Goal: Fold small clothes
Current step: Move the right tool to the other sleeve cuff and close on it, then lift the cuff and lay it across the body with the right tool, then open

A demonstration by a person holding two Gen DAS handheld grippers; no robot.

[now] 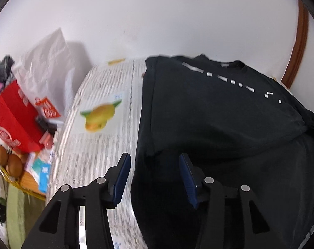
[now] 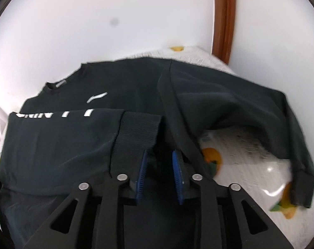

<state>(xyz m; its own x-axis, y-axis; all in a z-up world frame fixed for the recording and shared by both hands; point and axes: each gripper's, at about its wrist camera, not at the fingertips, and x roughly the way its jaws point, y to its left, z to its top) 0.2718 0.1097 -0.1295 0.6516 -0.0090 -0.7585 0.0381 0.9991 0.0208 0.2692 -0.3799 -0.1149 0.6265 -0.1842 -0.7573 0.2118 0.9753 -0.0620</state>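
Observation:
A black long-sleeved sweatshirt (image 1: 219, 112) with white lettering lies on a white table cover. In the left wrist view my left gripper (image 1: 154, 157) is open and empty, its right finger over the shirt's left edge, its left finger over the cover. In the right wrist view the shirt (image 2: 136, 87) has its left sleeve folded across the chest, ribbed cuff (image 2: 138, 130) just ahead of my right gripper (image 2: 159, 153). That gripper is open and empty above the shirt. The other sleeve (image 2: 250, 112) trails off to the right.
A white table cover (image 1: 98, 137) printed with yellow fruit. At the left edge stand a red box (image 1: 11, 120), a white plastic bag (image 1: 47, 62), eggs (image 1: 9, 161) and small packets. White wall behind; a brown wooden frame (image 2: 224, 20) at the right.

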